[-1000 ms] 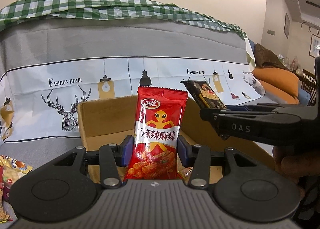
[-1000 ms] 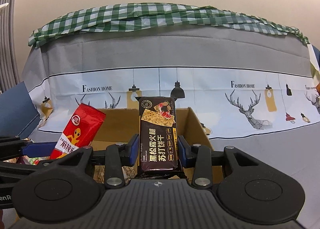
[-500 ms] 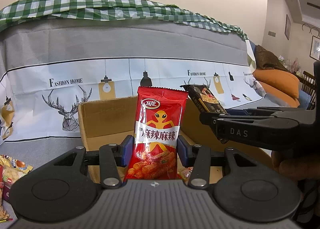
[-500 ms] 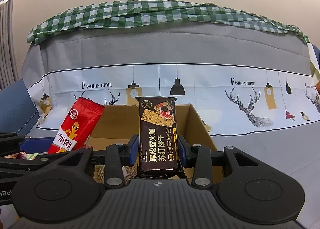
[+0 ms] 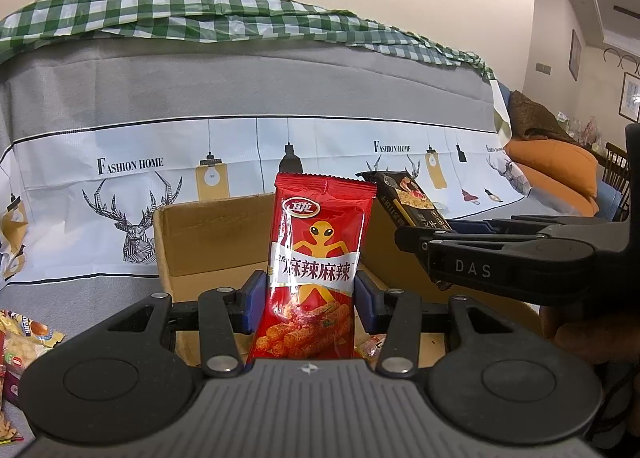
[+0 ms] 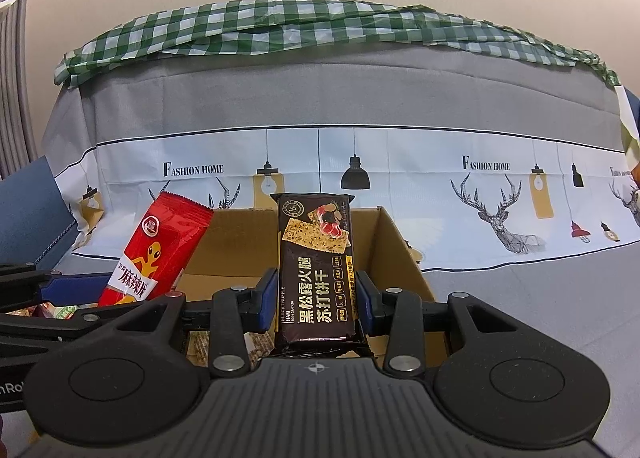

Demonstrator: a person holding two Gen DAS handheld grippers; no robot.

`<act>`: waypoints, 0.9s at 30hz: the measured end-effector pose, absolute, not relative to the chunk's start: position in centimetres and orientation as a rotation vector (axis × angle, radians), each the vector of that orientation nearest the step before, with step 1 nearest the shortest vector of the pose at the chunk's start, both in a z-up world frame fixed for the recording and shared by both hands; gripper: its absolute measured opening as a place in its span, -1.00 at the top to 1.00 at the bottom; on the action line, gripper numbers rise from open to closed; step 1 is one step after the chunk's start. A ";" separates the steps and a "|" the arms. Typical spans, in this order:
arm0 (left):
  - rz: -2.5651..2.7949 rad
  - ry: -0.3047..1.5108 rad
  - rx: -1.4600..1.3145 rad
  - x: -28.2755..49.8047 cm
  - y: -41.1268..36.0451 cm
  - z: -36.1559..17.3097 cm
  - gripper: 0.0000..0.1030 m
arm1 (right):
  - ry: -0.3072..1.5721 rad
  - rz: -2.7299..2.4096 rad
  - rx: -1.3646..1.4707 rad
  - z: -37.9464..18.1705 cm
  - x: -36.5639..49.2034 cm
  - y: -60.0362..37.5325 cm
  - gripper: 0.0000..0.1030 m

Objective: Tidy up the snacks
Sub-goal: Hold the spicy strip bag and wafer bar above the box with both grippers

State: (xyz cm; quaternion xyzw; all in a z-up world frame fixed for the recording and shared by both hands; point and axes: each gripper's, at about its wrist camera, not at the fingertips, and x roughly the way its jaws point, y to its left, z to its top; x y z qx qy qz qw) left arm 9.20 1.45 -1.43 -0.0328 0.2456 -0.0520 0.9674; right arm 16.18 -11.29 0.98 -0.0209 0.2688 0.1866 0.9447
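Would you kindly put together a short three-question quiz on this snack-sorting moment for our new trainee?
1. True or false: the left gripper holds the red spicy-stick packet upright between its fingers.
2. What does the right gripper hold? A) a biscuit tin B) the dark cracker packet C) nothing
3. What open container sits just beyond both packets?

Key
1. True.
2. B.
3. The cardboard box, with small wrapped snacks already visible inside.
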 end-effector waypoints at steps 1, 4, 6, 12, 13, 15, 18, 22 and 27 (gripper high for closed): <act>-0.105 0.497 -0.066 9.2 1.4 -1.4 0.01 | 0.549 0.380 -0.044 1.0 16.2 -11.3 0.21; -0.106 0.498 -0.066 9.2 1.4 -1.4 0.01 | 0.549 0.380 -0.044 1.0 16.2 -11.3 0.21; -0.107 0.497 -0.067 9.3 1.3 -1.4 0.01 | 0.550 0.380 -0.044 1.0 16.2 -11.3 0.20; -0.108 0.497 -0.067 9.3 1.4 -1.4 0.01 | 0.549 0.379 -0.046 1.0 16.2 -11.3 0.21; -0.109 0.497 -0.068 9.3 1.4 -1.3 0.01 | 0.549 0.379 -0.046 1.0 16.2 -11.2 0.21; -0.108 0.495 -0.067 9.3 1.4 -1.4 0.01 | 0.548 0.380 -0.047 1.0 16.2 -11.2 0.21; -0.110 0.495 -0.067 9.4 1.4 -1.4 0.01 | 0.548 0.382 -0.050 0.9 16.1 -11.1 0.21; -0.111 0.496 -0.068 9.4 1.4 -1.4 0.01 | 0.548 0.381 -0.050 0.9 16.1 -11.1 0.21; -0.111 0.496 -0.067 9.4 1.4 -1.4 0.01 | 0.549 0.382 -0.052 0.9 16.2 -11.1 0.21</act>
